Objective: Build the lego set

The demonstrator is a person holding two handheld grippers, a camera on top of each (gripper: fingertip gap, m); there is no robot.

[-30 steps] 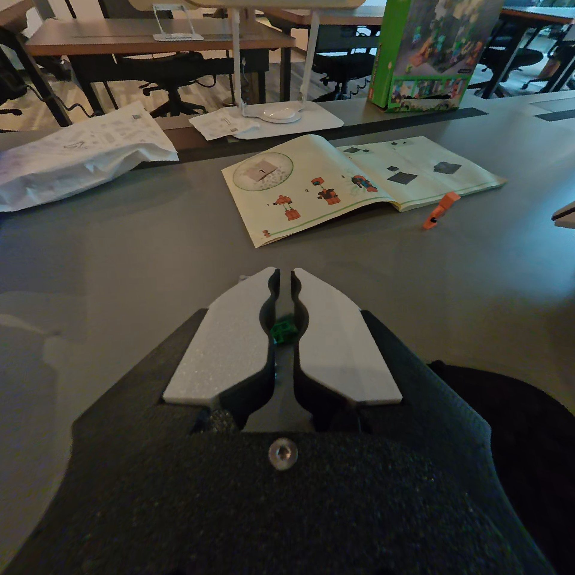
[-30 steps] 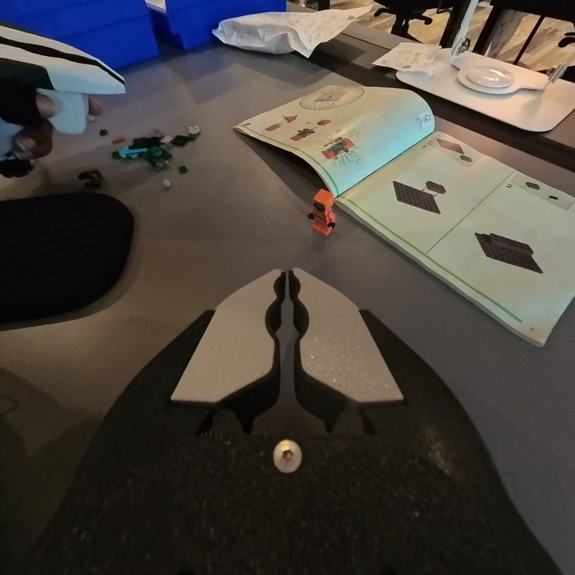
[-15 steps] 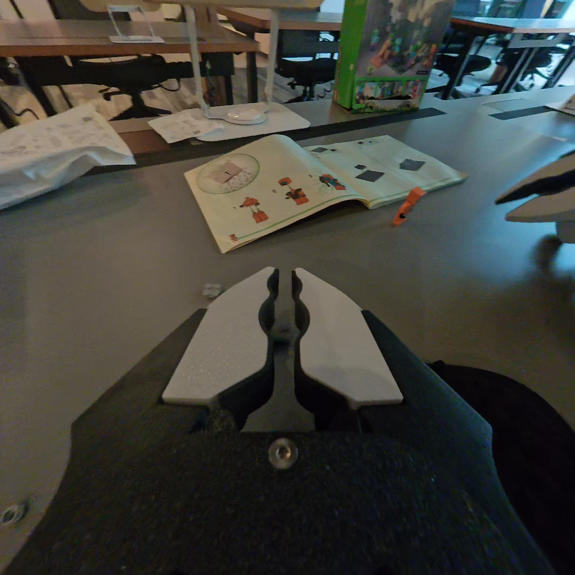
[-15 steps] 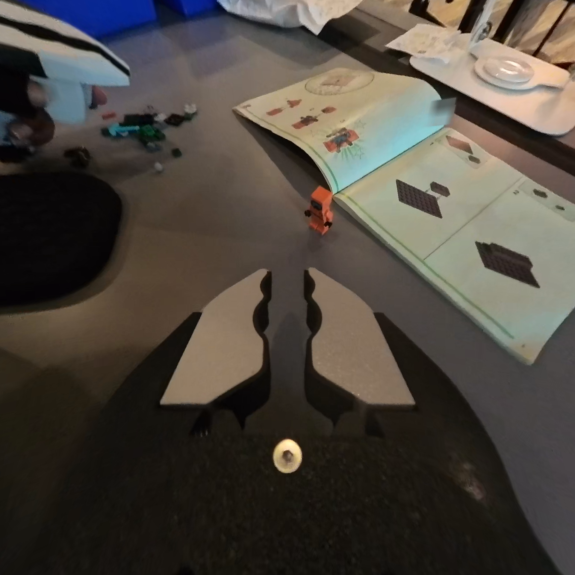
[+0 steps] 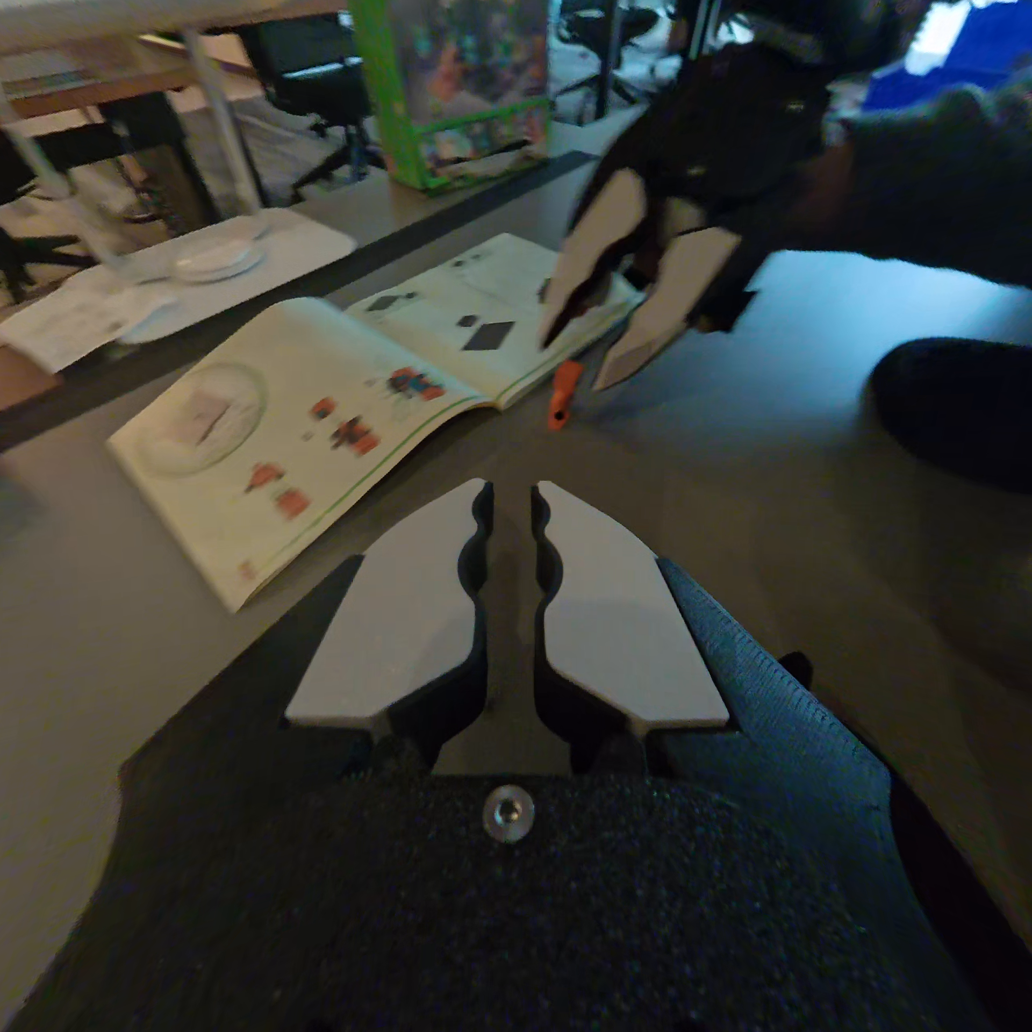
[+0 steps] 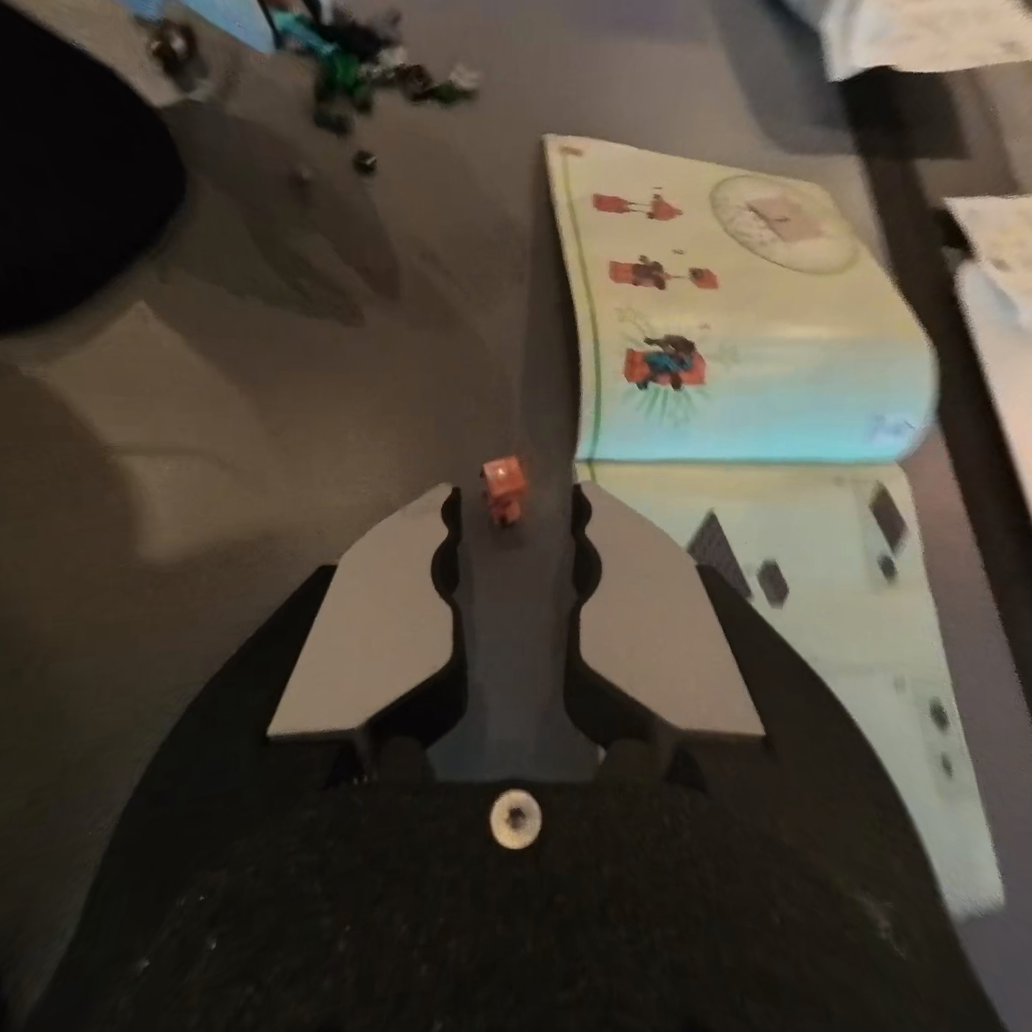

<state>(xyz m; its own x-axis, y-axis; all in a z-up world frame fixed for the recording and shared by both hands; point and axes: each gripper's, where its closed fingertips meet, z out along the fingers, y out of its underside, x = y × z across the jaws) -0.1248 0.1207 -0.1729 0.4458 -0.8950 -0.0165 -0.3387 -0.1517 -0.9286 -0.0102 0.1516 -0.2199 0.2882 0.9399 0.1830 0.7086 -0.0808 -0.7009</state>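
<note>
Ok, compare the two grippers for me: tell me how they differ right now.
The right gripper is spread wide; the left gripper shows only a narrow gap. The right gripper has the orange figure between its fingertips, untouched; the left gripper has nothing between its fingers. Both have pale grey fingers on black bodies.

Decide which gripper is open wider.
The right gripper: its fingers gape around the orange figure without touching it. The left gripper shows only a narrow, empty gap.

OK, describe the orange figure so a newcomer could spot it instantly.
Find the open instruction booklet on the grey table. Just off its near edge, by the spine, stands the orange figure, between the right gripper fingers: the only bright orange piece there.
</note>
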